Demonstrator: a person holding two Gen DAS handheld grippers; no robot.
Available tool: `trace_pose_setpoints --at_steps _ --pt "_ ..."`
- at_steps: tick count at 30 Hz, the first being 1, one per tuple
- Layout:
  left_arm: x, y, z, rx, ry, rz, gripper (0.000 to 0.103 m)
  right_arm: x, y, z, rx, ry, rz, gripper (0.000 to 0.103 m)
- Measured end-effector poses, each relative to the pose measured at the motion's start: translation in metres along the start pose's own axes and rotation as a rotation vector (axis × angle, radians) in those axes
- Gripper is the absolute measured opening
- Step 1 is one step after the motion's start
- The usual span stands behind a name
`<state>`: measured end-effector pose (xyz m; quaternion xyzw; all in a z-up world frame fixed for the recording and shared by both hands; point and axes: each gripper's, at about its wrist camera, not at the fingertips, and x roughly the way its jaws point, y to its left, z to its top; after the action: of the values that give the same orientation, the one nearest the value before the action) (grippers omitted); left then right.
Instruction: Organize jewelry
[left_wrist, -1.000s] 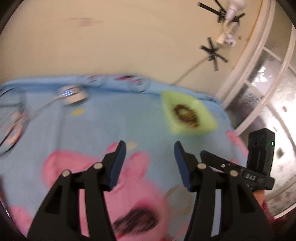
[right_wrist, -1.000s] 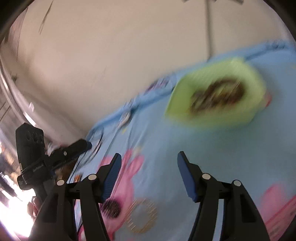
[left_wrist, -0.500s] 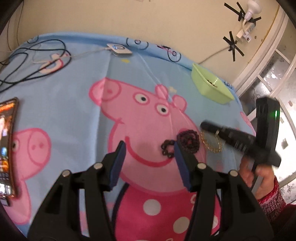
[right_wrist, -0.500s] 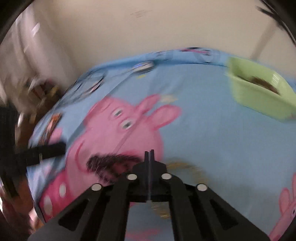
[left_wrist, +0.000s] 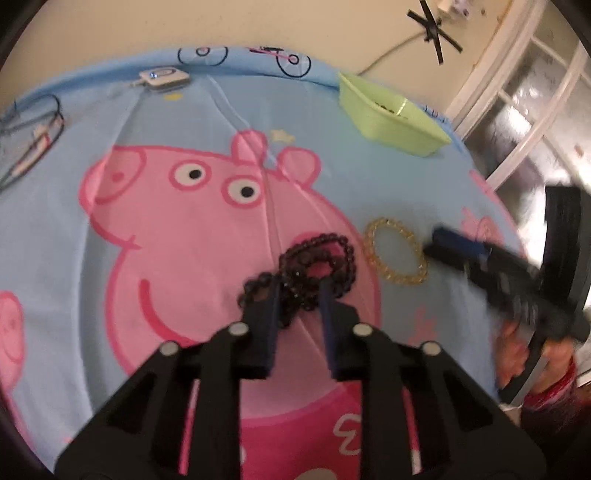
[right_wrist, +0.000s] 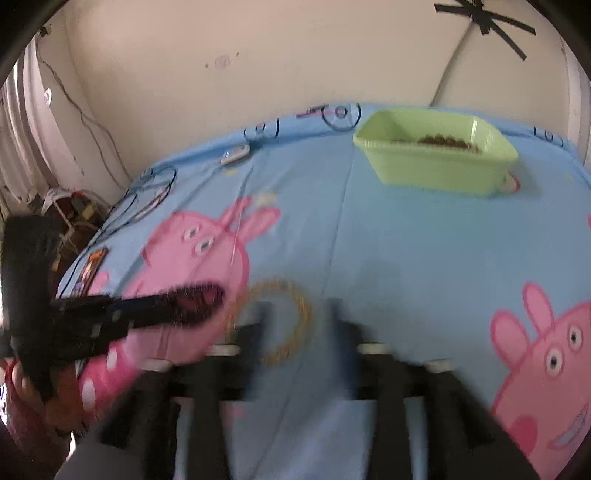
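1. Jewelry items lie on a blue cartoon-print sheet (left_wrist: 332, 177): a dark beaded necklace (left_wrist: 314, 266) bunched on the pink pig figure, and a gold chain bracelet (left_wrist: 395, 251) just beside it on the blue area.
2. Left gripper (left_wrist: 299, 291): tips down at the sheet, one finger on each side of the necklace heap. Jaws are closing, with beads between them; whether the pads already press on the beads cannot be told.
3. Right gripper (right_wrist: 295, 317): motion-blurred in its own view. Jaws are opening and stand apart over the bracelet, part of the gold ring showing between the fingers. Nothing is clamped.
4. In the left wrist view, the right gripper's blue-padded tips sit just beside the bracelet's outer edge.
5. Green plastic tray (right_wrist: 436, 166): at the far edge of the sheet, near the wall, well apart from both grippers. Brown beaded pieces lie inside it.
6. A small white device (left_wrist: 162, 77) rests at the far edge of the sheet.
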<state>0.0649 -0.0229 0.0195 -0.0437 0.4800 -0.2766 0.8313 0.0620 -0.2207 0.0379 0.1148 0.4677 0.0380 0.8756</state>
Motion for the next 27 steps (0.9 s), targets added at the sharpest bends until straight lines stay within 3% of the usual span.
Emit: trace_pose_setpoints --at_steps 2,3,7,11,14,16,19,22,24,27 --pt "-0.004 0.003 0.006 -0.021 -0.017 -0.038 0.016 -0.003 0.007 -0.005 -0.039 -0.009 0.025 0.037" --pt "-0.007 0.004 0.011 -0.030 -0.028 -0.051 0.009 -0.002 0.013 -0.006 -0.072 -0.007 0.031 0.037" --pt "-0.012 0.005 0.038 -0.039 -0.060 -0.073 0.008 0.009 0.053 -0.006 -0.277 -0.003 0.019 0.037" --pt "-0.015 0.003 0.064 -0.024 -0.093 -0.086 0.007 0.020 0.069 0.002 -0.336 0.004 0.029 0.037" --pt "-0.011 0.005 0.074 0.014 -0.116 -0.008 0.008 0.022 0.064 0.014 -0.292 -0.006 0.046 0.037" --pt "0.008 0.017 0.075 -0.003 -0.058 0.081 0.008 0.026 0.057 0.022 -0.264 0.006 0.047 0.037" --pt "0.021 0.037 0.066 -0.085 0.011 0.072 0.008 0.032 0.052 0.035 -0.240 0.025 0.068 0.032" --pt "0.016 0.048 0.059 -0.151 0.016 0.015 0.023 0.045 0.052 0.048 -0.245 0.058 0.072 0.014" --pt "0.006 0.046 0.056 -0.163 -0.015 -0.035 0.043 0.054 0.052 0.053 -0.249 0.079 0.074 0.006" --pt "0.000 0.027 0.056 -0.097 -0.023 -0.071 0.048 0.072 0.056 0.057 -0.256 0.127 0.092 0.000"
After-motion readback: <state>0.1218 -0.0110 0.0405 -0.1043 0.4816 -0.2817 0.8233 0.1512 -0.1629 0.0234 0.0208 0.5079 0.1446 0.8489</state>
